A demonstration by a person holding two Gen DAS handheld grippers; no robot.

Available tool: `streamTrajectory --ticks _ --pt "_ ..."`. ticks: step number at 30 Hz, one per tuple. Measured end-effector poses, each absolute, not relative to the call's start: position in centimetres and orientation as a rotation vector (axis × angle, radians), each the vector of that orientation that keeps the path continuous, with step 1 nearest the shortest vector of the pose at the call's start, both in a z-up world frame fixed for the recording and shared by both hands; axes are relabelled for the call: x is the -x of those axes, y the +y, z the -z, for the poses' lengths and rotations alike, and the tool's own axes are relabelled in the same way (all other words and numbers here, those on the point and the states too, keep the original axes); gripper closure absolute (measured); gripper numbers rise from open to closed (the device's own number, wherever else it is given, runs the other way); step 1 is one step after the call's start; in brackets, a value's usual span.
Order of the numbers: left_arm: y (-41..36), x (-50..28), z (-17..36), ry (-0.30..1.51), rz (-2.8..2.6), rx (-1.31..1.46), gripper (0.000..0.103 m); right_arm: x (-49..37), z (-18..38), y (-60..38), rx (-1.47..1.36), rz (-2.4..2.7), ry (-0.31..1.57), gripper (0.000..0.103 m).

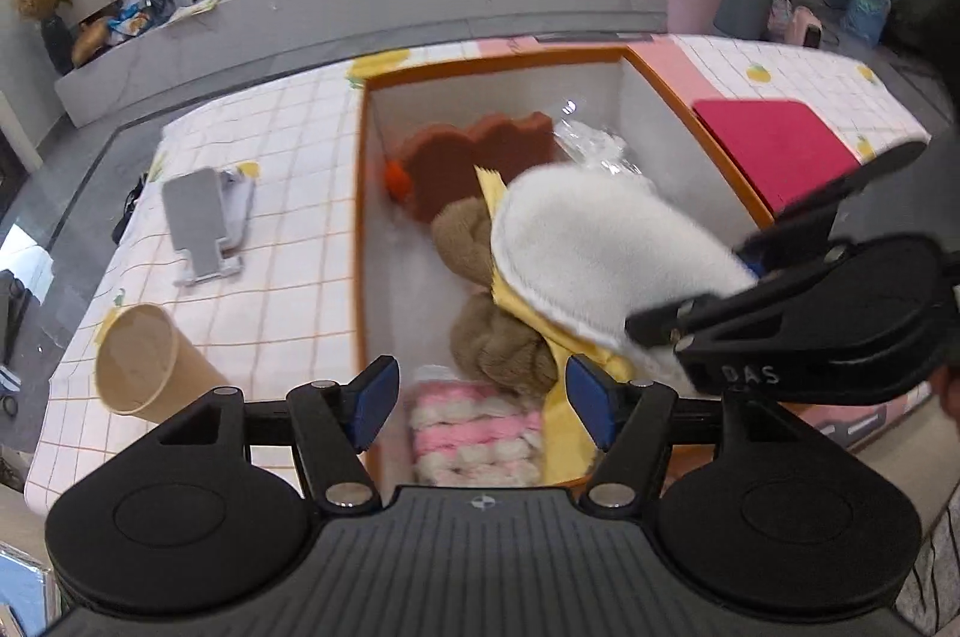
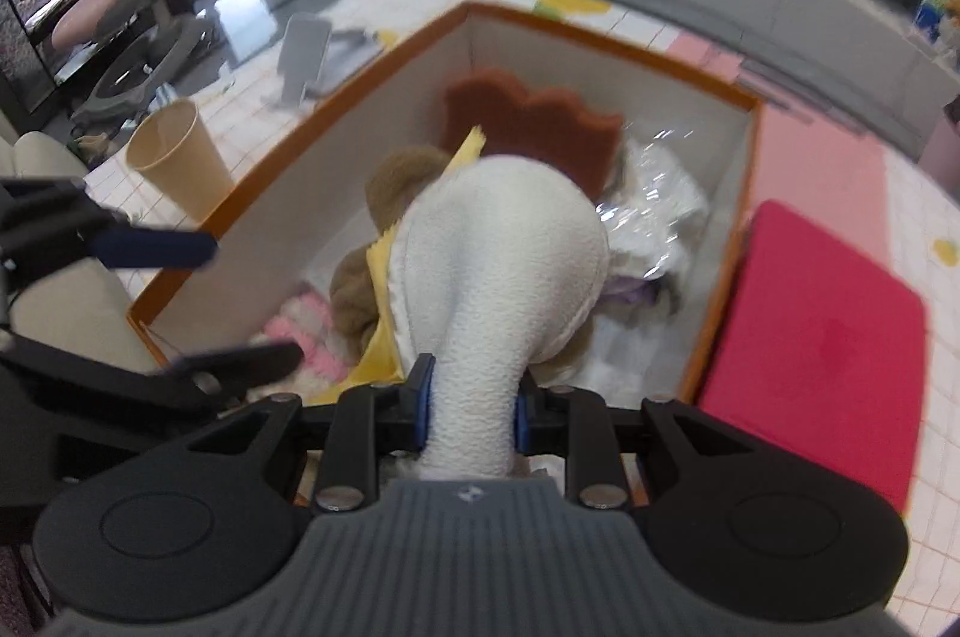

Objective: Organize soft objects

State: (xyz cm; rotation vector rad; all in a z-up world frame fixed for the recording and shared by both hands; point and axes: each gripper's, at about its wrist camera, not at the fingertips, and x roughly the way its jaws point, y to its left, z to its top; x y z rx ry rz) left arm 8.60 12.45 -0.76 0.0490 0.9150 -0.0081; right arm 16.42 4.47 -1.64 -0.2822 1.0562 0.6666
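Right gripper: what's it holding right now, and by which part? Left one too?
The right gripper pinches the white plush by its narrow near end, over the box. The left gripper is open and holds nothing.

White fleece pad (image 2: 498, 253), oval with stitched edge, hangs tilted over the orange-rimmed box (image 2: 606, 36). Inside lie a brown plush (image 1: 480, 277), yellow cloth (image 1: 564, 415), rust sponge (image 1: 480, 150) and pink-white yarn (image 1: 474, 433).

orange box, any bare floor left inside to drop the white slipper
Inside the orange box, bare floor runs along the left wall beside the brown sponge and brown plush. The middle and near end, with the pink-and-white towel, are crowded; crinkly plastic fills the far right corner.
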Motion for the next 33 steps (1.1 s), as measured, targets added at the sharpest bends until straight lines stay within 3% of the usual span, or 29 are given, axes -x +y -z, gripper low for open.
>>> streamTrajectory --ticks 9,13,21,22,23,30,32,33 --pt "14.0 -9.1 0.2 0.885 -0.024 -0.017 0.026 -18.4 5.3 6.9 0.409 -0.611 1.243 0.079" --pt "14.6 -8.9 0.1 0.824 -0.101 -0.058 0.016 -18.5 7.1 7.7 0.483 -0.604 1.289 0.08" --pt "16.2 -8.8 -1.1 0.729 -0.194 0.03 0.016 -19.0 9.0 9.4 0.552 -0.591 1.355 0.077" --pt "16.1 -8.7 -1.3 0.704 -0.21 0.026 0.016 -19.0 8.9 9.5 0.552 -0.584 1.358 0.069" --pt "16.0 -8.6 -1.2 0.707 -0.227 0.01 0.015 -19.0 8.7 9.5 0.536 -0.572 1.364 0.048" --pt "14.2 -8.2 -2.1 0.674 -0.299 -0.087 0.015 -17.9 4.6 9.0 0.429 -0.57 1.308 0.037" --pt "13.5 -7.7 -3.0 0.652 -0.288 -0.093 0.015 -17.3 3.0 8.7 0.394 -0.578 1.296 0.002" --pt "13.1 -7.4 -3.6 0.641 -0.281 -0.104 0.015 -16.8 2.2 8.7 0.394 -0.578 1.278 0.003"
